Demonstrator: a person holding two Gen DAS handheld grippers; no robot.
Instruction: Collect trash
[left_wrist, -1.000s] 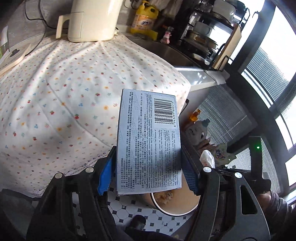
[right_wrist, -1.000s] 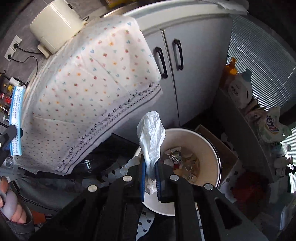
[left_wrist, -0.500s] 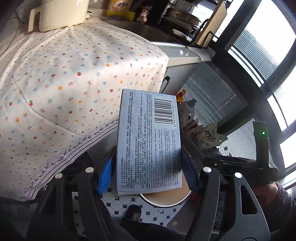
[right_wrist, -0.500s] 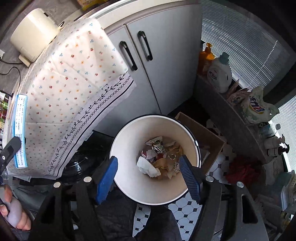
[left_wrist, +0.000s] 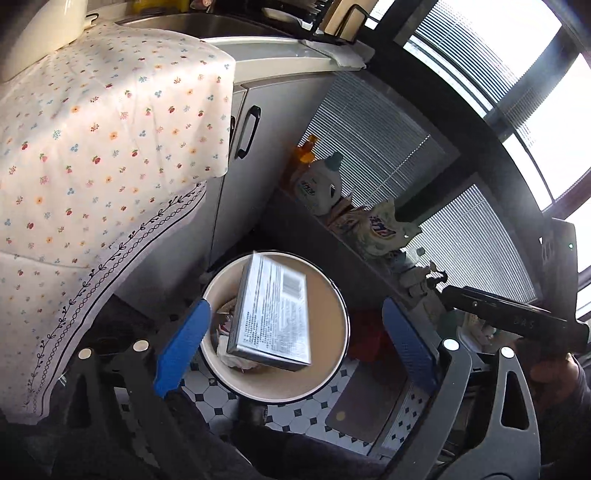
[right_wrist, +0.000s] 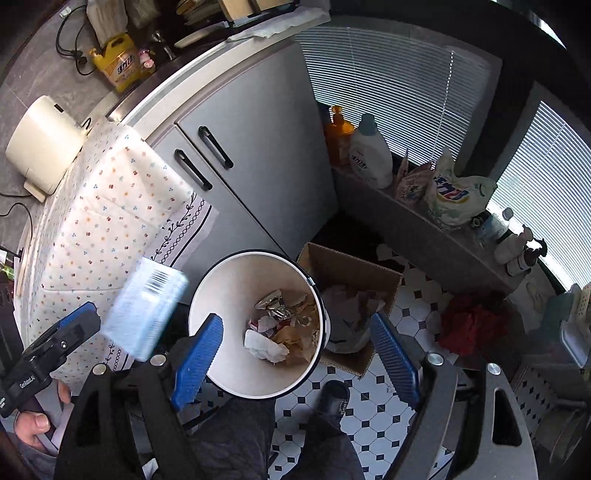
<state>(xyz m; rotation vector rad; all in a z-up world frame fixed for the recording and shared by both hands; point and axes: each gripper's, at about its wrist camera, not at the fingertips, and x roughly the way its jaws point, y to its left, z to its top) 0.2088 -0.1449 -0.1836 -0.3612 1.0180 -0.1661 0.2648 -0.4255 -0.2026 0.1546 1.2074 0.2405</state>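
A round cream trash bin (left_wrist: 334, 354) stands on the tiled floor; it also shows in the right wrist view (right_wrist: 221, 280). A grey printed box (left_wrist: 271, 314) is loose and blurred in the air over the bin's mouth; the right wrist view shows it (right_wrist: 146, 310) just left of the bin. My left gripper (left_wrist: 295, 347) is open and empty above the bin. My right gripper (right_wrist: 295, 358) is open and empty over the bin. Crumpled white tissue (right_wrist: 266, 349) and other scraps lie inside the bin.
A floral cloth (left_wrist: 92, 166) covers the counter at left. Grey cabinet doors (right_wrist: 258, 147) stand behind the bin. A cardboard box (right_wrist: 351, 273) with paper sits right of the bin. Detergent bottles (right_wrist: 369, 155) line a ledge under the blinds. A red cloth (right_wrist: 472, 325) lies on the floor.
My left gripper has opened and let go of the box, which is falling toward the bin. My right gripper dropped the tissue into the bin a moment earlier and stays open.
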